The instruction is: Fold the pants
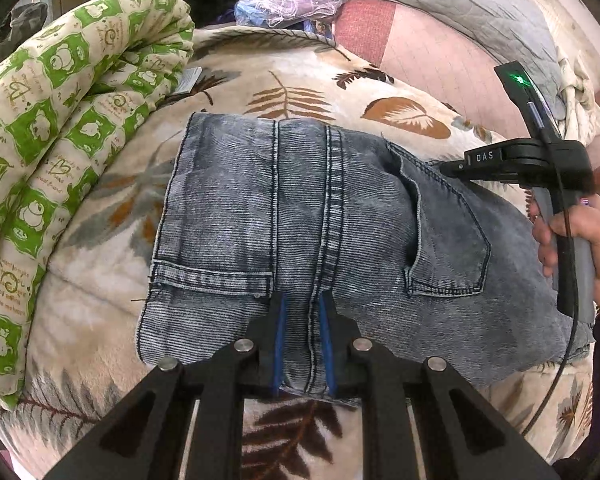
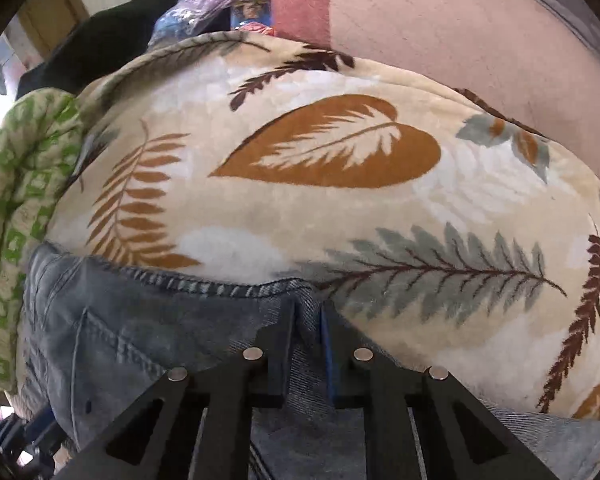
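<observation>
Both tongs, left [image 1: 303,300] and right [image 2: 307,320], pinch the folded jeans' [image 1: 300,220] edges on the blanket [image 2: 340,208].

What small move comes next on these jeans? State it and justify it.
Probably lift both ends together and carry them over for another fold: the left hand-held gripper pinches the jeans at the near edge, and the right hand-held gripper pinches the far edge.

The pants [image 1: 300,216] are seen in washed grey-blue denim with dark stitched seams. The blanket [image 2: 340,208] under them is patterned cream with rust, brown and grey-green leaves and ferns. A rolled quilt [image 1: 60,128] is printed in green and cream squares. The black left gripper [image 1: 302,312] is lined with blue pads [image 1: 279,332].
</observation>
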Action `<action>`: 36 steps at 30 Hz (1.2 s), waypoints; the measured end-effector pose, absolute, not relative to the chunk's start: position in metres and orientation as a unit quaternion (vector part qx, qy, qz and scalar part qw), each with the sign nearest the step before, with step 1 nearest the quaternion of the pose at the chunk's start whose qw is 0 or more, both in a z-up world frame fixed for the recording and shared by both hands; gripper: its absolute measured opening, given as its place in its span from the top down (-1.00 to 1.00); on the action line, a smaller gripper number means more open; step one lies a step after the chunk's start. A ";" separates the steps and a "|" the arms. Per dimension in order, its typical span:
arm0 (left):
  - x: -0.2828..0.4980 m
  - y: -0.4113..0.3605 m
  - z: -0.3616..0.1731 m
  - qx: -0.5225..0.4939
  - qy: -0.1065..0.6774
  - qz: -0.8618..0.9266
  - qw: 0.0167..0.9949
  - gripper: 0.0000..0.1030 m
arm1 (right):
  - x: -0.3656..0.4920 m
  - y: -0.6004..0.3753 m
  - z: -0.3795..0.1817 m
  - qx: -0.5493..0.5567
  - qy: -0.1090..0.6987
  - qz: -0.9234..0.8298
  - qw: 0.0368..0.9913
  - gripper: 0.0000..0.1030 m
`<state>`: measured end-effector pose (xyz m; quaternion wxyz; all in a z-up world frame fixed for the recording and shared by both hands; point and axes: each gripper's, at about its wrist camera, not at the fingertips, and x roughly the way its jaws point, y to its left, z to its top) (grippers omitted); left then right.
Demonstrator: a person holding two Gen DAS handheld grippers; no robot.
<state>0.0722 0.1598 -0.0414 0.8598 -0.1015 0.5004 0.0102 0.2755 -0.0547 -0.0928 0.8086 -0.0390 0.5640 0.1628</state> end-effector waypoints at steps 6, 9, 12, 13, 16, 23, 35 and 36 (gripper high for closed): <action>0.069 0.156 -0.042 -0.076 0.500 0.011 0.862 0.69 | 0.284 -0.055 -0.100 -0.023 0.559 0.145 0.816 0.80; 0.067 0.156 -0.043 -0.075 0.505 0.010 0.860 0.69 | 0.286 -0.057 -0.100 -0.012 0.552 0.139 0.822 0.80; 0.065 0.160 -0.042 -0.088 0.509 0.008 0.857 0.69 | 0.282 -0.065 -0.092 0.013 0.533 0.129 0.836 0.80; 0.064 0.161 -0.042 -0.091 0.508 0.008 0.856 0.69 | 0.279 -0.071 -0.087 0.034 0.529 0.135 0.837 0.79; 0.062 0.162 -0.040 -0.098 0.504 0.008 0.858 0.69 | 0.263 -0.097 -0.071 0.092 0.524 0.144 0.834 0.52; 0.053 0.137 -0.022 -0.054 0.455 0.006 0.889 0.40 | 0.181 -0.178 -0.029 0.138 0.473 0.147 0.858 -0.05; 0.021 0.033 -0.023 0.031 0.430 -0.102 0.897 0.23 | 0.001 -0.413 -0.036 0.384 0.368 0.029 0.846 -0.31; 0.017 0.026 -0.022 0.034 0.428 -0.108 0.897 0.23 | -0.007 -0.429 -0.041 0.416 0.356 0.023 0.836 -0.32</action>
